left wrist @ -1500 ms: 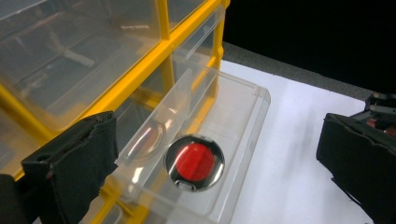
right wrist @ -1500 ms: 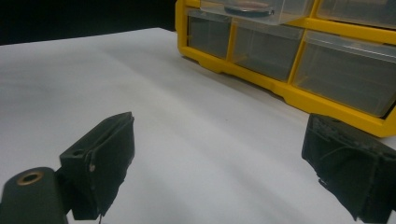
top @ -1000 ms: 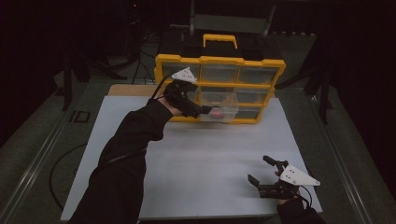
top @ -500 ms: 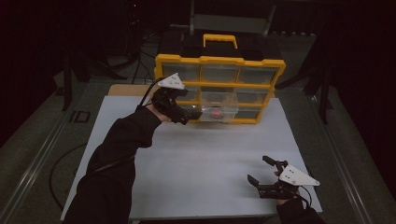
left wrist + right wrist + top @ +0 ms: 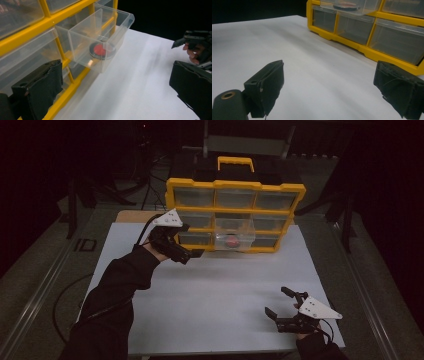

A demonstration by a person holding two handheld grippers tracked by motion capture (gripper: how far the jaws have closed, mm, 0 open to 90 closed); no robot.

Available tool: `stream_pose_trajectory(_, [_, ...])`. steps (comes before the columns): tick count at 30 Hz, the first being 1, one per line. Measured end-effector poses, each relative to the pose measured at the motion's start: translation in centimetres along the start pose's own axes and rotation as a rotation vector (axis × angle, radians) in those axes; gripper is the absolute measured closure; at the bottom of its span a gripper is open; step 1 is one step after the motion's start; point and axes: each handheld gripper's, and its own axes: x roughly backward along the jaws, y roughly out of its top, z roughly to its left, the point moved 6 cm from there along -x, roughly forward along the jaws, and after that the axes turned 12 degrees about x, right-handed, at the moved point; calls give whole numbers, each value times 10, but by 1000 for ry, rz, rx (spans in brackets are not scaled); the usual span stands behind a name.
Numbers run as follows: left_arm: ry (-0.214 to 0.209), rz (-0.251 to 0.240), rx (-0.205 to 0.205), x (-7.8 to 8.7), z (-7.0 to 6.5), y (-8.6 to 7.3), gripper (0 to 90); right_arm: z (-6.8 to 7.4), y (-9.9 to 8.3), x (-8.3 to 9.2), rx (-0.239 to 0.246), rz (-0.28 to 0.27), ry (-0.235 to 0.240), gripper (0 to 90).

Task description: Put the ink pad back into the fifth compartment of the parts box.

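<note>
Backing my left tool [image 5: 196,254] off with jaws now spread, I leave the clear drawer [image 5: 100,42] pulled out just ahead, red disc [image 5: 101,50] inside, ready for picking; right tool [image 5: 276,307] rests spread, well apart.

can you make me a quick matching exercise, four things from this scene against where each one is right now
Things:
1. red disc
2. clear drawer
3. left gripper
4. right gripper

Places or states:
a. pulled out of the yellow organizer
b. low on the white table, near the front edge, jaws apart
c. lying inside the clear drawer
d. beside the organizer's lower left, empty

Pairs: 1-c, 2-a, 3-d, 4-b
</note>
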Motion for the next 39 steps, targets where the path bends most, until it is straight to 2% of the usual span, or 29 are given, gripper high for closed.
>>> stream_pose_trajectory(9, [5, 5, -10, 15, -5, -18, 0, 1, 0, -1, 0, 4, 3, 96])
stream_pose_trajectory(23, [-2, -17, -1, 40, -12, -48, 0, 1, -1, -2, -1, 8, 5, 96])
stream_pose_trajectory(39, [29, -31, 13, 57, -12, -87, 0, 2, -2, -2, -9, 10, 12, 96])
